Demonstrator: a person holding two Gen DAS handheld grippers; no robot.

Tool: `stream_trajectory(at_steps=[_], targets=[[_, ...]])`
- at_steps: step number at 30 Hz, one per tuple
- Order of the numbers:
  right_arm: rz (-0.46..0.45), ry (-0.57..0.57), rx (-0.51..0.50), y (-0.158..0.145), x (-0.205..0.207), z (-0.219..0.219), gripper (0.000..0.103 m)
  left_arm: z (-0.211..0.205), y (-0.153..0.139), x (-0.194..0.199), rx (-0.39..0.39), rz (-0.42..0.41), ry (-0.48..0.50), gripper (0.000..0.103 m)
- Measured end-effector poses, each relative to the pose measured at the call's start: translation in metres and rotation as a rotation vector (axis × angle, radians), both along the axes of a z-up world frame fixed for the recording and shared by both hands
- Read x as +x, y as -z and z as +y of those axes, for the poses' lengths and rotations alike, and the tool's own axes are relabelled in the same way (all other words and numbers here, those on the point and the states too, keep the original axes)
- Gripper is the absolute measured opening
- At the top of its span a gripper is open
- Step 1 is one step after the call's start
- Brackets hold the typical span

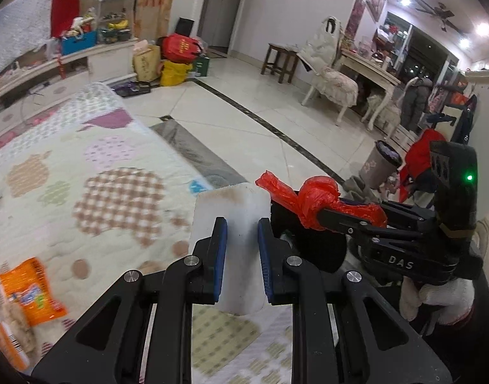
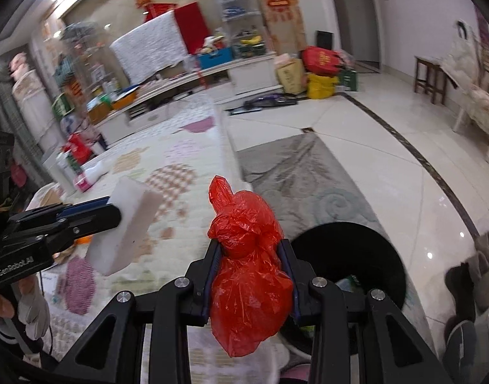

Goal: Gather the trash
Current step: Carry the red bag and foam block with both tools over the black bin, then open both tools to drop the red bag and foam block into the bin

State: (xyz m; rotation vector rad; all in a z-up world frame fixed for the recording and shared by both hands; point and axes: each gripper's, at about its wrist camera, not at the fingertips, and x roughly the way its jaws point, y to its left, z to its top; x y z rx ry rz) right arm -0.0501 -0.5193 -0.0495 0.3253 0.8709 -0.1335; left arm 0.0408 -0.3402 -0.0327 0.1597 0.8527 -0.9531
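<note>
While clamped in right claw (image 2: 249,257), red bag (image 2: 247,275), left claw (image 1: 242,224) pinching white block (image 1: 231,220).

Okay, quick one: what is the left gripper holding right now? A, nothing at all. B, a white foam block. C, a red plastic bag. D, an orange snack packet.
B: the left gripper is closed on the white foam block, while the red plastic bag sits in the right gripper.
</note>
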Motion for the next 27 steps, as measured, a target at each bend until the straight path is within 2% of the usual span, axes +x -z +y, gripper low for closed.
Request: stream_trajectory(at_steps=[11, 19, 27], targets=[[0.041, 0.13, 0.001, 0.019, -0.023, -0.057, 0.034, -0.07, 0.02, -0.01, 0.0, 0.057, 0.085, 0.017], [0.063, 0.174, 0.021, 0.033, -0.031, -0.077, 0.034, -0.096, 0.032, -0.013, 0.012, 0.078, 0.112, 0.017], [0.077, 0.217, 0.038, 0.041, -0.03, -0.092, 0.034, -0.109, 0.041, -0.011, -0.01, 0.116, 0.125, 0.017]])
